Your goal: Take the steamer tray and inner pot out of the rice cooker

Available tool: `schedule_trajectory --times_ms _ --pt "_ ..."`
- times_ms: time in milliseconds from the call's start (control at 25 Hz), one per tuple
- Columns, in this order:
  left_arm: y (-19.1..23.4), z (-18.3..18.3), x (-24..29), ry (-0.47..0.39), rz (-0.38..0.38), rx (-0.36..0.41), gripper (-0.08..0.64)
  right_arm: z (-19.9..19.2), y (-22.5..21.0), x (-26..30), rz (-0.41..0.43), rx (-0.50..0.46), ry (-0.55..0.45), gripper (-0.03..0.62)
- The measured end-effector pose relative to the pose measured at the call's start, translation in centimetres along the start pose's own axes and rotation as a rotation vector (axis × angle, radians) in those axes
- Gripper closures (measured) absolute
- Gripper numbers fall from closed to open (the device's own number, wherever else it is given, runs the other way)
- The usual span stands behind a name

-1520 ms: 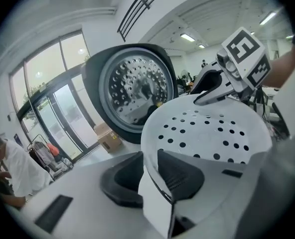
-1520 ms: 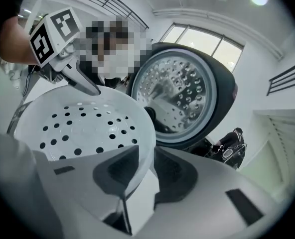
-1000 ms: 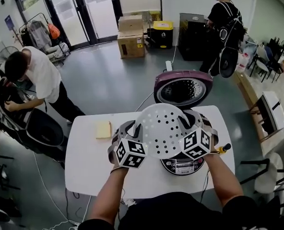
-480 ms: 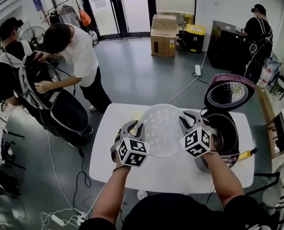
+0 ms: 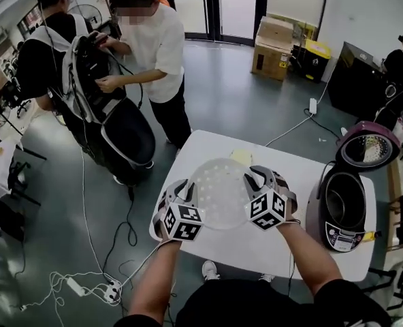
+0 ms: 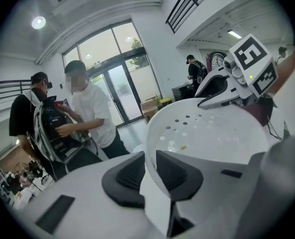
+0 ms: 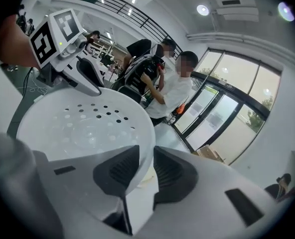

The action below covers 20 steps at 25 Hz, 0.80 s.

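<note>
As the head view looks down, steamer tray (image 5: pixel 220 193): one white round tray with small holes, held up over the white table (image 5: pixel 303 251), to the left of the cooker.
Left gripper (image 5: pixel 190 186): its jaws are almost together and pinch the thin rim of the tray on the left side.
Right gripper (image 5: pixel 252 179): its jaws are almost together too and pinch the rim on the right side.
Rice cooker (image 5: pixel 342 237): one, on the right end of the table, with its purple lid (image 5: pixel 368 148) up.
Inner pot (image 5: pixel 344 199): one, dark, sitting inside the cooker.
Writing: the buttons on the cooker's front are too small to read.
Marker cubes: two, one on each gripper, with black and white squares and no words.
Yellow pad (image 5: pixel 241 157): one, flat on the table, just past the tray.
People: three, two by a black bag at the far left and one at the far right.
Cardboard box (image 5: pixel 273 39): one, on the floor by the glass doors.
</note>
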<state>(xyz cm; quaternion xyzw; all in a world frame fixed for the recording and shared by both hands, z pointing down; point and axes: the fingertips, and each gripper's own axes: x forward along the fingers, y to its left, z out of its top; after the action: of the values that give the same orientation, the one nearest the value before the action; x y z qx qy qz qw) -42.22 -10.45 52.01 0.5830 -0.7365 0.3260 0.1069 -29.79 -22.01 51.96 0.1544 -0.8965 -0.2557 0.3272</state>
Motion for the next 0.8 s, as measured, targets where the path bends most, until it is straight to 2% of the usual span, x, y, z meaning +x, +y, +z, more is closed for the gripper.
schedule_trajectory --times_ms 200,360,640,800 --pt "2.7 -7.1 -1.3 0.068 0.054 -0.097 0.491 2.5 6.0 3.5 0.107 -0.032 -0.024 0.503" --pt "3.8 -11.8 -1.2 0.109 0.071 -0.136 0.491 2.9 10.2 6.3 0.163 -0.05 -0.024 0.505" --pt "3.3 -19.4 0.4 0.174 0.078 -0.174 0.486 0.9 16.7 10.5 0.234 -0.073 -0.004 0.505" --pt "2.2 -22.9 1.2 0.213 0.068 -0.188 0.482 -0.4 19.3 11.8 0.266 -0.043 0.005 0.511"
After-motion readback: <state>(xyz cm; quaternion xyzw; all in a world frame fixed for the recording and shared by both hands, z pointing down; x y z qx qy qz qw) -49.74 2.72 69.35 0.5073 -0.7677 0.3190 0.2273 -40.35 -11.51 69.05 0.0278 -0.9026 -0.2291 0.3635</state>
